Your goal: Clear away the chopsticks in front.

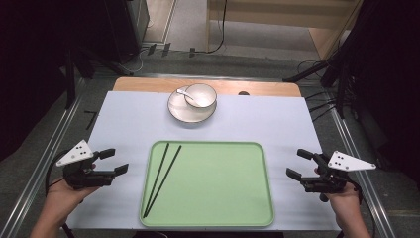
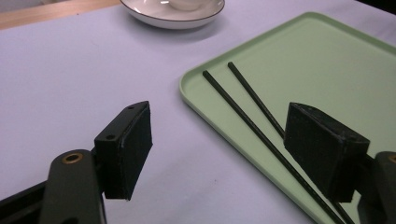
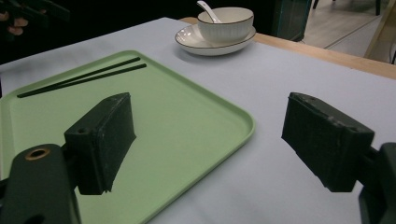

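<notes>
Left claw (image 1: 118, 161) agape beside 2 chopsticks (image 1: 162, 177)

Looked like a lab or recording studio rather than a home. Staged dining setup on a table (image 1: 124, 124) covered with a pale sheet, wooden edge showing at the far side. Framed by metal rails (image 1: 54, 144) along both sides, dark stands (image 1: 341, 74) and black drapes at the edges. Cables (image 1: 218, 34) trailing across a bare grey floor (image 1: 257, 59) beyond, beside plain wooden furniture (image 1: 277, 15).
</notes>
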Demonstrator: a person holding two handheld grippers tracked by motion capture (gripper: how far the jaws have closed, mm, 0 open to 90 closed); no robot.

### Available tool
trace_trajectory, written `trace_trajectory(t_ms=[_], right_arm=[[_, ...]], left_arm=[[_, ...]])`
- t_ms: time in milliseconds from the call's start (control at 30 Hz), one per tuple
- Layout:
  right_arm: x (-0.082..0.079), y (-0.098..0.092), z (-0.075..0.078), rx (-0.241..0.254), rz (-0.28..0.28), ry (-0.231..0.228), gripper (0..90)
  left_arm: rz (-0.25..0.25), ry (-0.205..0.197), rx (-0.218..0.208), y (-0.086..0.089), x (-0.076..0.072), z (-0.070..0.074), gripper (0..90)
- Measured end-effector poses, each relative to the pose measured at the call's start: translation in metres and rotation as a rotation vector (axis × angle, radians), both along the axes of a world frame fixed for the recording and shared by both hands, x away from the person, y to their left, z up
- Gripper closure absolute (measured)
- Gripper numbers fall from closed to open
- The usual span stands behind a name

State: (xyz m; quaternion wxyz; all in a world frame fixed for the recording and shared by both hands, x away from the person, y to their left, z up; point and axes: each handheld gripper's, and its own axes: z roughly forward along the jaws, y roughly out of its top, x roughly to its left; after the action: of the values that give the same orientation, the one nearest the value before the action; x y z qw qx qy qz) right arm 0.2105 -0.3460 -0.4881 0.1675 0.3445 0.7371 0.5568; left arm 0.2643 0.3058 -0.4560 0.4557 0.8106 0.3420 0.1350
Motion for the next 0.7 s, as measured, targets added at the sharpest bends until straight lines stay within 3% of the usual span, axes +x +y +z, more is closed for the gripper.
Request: trace_trajectory(t_ms=[333,500,700], right_arm=[[-0.001,-0.002,0.002,0.014,-0.007,-0.012,17.2],[-0.001,-0.002,0.002,0.016,-0.007,-0.012,17.2],[-0.001,-0.002,0.002,0.015,-0.006,-0.011,17.2]], left_arm=[[0.020,-0.056,-0.033,0.017,-0.004,0.000,23.8],[0.062,-0.058,-0.032,0.023,-0.004,-0.001,23.4],[0.075,-0.062,-0.039,0.023,-0.004,0.000,23.4]])
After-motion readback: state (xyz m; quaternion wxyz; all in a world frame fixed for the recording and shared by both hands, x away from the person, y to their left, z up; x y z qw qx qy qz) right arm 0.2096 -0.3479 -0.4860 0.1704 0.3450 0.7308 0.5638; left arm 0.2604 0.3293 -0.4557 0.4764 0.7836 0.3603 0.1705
